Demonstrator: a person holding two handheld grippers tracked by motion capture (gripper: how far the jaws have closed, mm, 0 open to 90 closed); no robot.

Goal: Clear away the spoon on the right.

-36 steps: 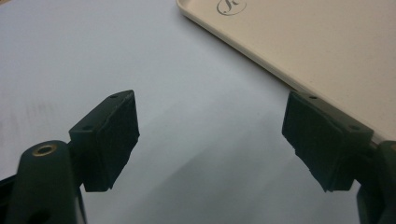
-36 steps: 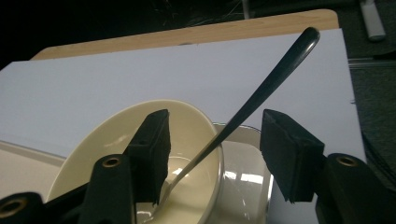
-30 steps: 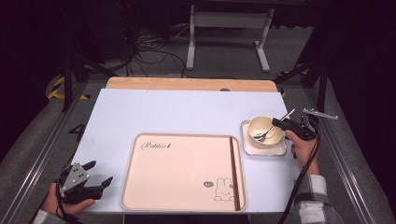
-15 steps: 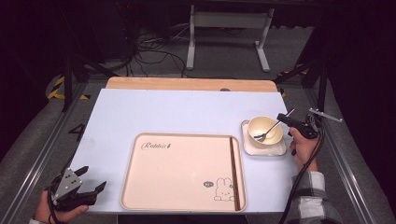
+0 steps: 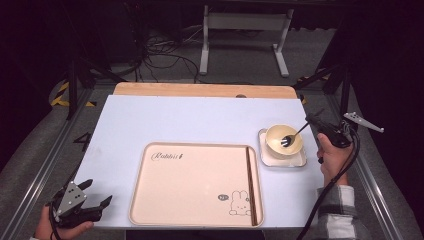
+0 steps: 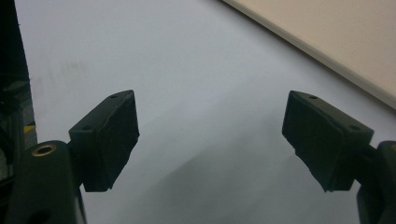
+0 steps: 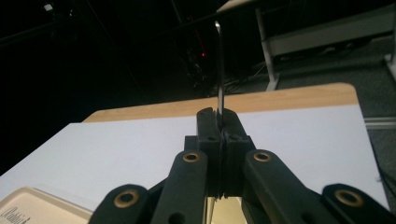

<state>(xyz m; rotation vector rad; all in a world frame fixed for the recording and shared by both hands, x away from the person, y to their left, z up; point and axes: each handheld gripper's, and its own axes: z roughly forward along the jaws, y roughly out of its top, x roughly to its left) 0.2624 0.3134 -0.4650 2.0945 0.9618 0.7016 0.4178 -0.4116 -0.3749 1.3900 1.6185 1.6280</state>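
The right gripper (image 5: 311,121) has just closed its fingers on the fork (image 5: 291,137), prongs over the bowl (image 5: 283,139) at right; the empty tray (image 5: 195,185) awaits, and the left gripper (image 5: 97,197) idles wide open.

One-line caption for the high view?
Right gripper lifts a fork from the bowl; left gripper idles open.

A slim metal fork (image 5: 292,136) slants with its tines down inside a small cream bowl (image 5: 283,140) and its handle rising toward the counter's right edge, where the right tool (image 5: 314,122) has just closed on the handle's end. In the right gripper view the handle (image 7: 219,70) stands up thin and bright from between the shut jaws. The round, shallow bowl sits upright on a pale square saucer (image 5: 282,156) near the counter's right edge.
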